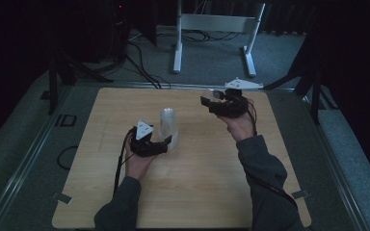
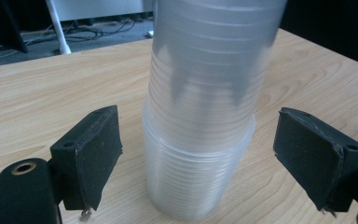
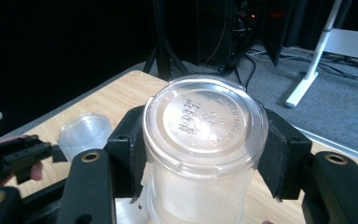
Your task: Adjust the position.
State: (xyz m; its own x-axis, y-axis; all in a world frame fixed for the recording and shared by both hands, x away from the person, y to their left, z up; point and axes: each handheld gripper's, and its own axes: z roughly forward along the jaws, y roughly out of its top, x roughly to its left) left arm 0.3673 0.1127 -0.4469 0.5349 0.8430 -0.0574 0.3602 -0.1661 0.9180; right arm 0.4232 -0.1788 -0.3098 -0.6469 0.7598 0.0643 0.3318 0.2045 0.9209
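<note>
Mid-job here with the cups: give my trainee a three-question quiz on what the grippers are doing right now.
1. True or false: the left gripper is clamped shut on the stack of cups.
2. What does the right gripper hold?
A. a metal can
B. a clear plastic cup
C. nothing
3. Fill in: the stack of cups stands on the wooden ____.

Key
1. False: the left gripper view shows both jaws apart from the stack, one on each side, with gaps.
2. B: the jaws press on both sides of the cup, whose embossed base faces the camera.
3. table.
</note>
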